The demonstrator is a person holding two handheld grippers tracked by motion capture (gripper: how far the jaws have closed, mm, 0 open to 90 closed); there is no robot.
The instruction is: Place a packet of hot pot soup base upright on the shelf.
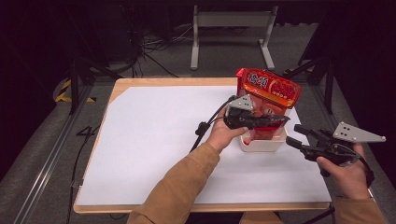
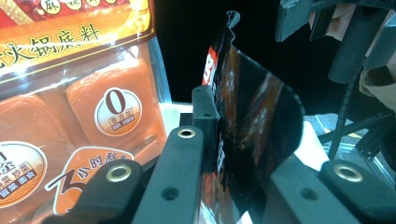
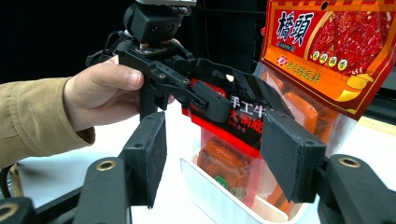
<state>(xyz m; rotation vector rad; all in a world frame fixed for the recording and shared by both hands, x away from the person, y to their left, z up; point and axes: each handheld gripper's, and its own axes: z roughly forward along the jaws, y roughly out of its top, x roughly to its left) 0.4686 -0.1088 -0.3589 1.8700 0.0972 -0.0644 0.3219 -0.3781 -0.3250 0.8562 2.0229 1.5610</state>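
Note:
A white bin [image 1: 261,143] stands right of centre on the table. A tall red and orange food pouch [image 1: 268,88] stands upright in it. My left gripper [image 1: 273,120] reaches over the bin from the left and is shut on the top edge of a shorter black and red pouch [image 3: 238,122], which bends between the jaws [image 2: 254,140]. In the left gripper view the tall pouch [image 2: 70,107] stands close at the left. My right gripper [image 1: 293,135] hangs open to the right of the bin, its pads [image 3: 289,158] wide apart and holding nothing.
A white sheet [image 1: 154,140] covers most of the wooden table. Beyond the far edge are a grey metal stand [image 1: 231,21] and loose cables [image 1: 154,51] on the floor. Dark tripod legs [image 1: 322,70] stand at the back right.

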